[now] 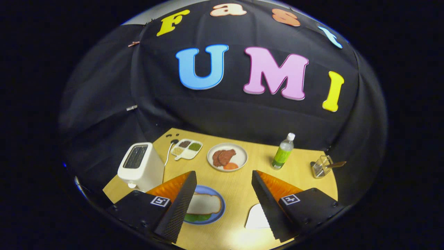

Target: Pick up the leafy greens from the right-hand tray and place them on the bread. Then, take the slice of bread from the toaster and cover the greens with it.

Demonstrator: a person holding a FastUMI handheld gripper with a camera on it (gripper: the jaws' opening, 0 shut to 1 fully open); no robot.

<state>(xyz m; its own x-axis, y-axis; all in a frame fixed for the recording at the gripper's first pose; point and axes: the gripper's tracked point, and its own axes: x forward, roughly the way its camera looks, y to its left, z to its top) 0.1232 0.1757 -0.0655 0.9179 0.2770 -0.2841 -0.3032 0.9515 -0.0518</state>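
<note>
In the gripper view, one gripper (pixel 223 205) hangs above a pale wood-grain table (pixel 242 187), released, its two fingers spread wide with nothing between them; each finger is a wedge with a finely dimpled inner face.

One round blue plate (pixel 219 212) lies just ahead of the left finger, partly hidden by it. On the plate sits one slice of bread (pixel 204 204), pale with a tan crust, and a ruffled edge of leafy greens (pixel 197 217) peeps out under it at the slice's 6 o'clock.

One white toaster (pixel 140 166), boxy with rounded corners and a dark slot on top, stands at 10 o'clock from the plate. One white tray (pixel 257 218), smooth and flat, shows beside the right finger, at 3 o'clock from the plate.

Beyond the fingers at 12 o'clock lies one round white dish (pixel 242 158) with two reddish-brown slices and one orange piece. At its 9 o'clock is one white four-part dish (pixel 187 149) holding grainy fillings. At 3 o'clock of the round dish stands one clear bottle (pixel 283 152), white-capped, with green contents. Farther on at 3 o'clock is one small clear glass box (pixel 321 166) with a handle.
</note>
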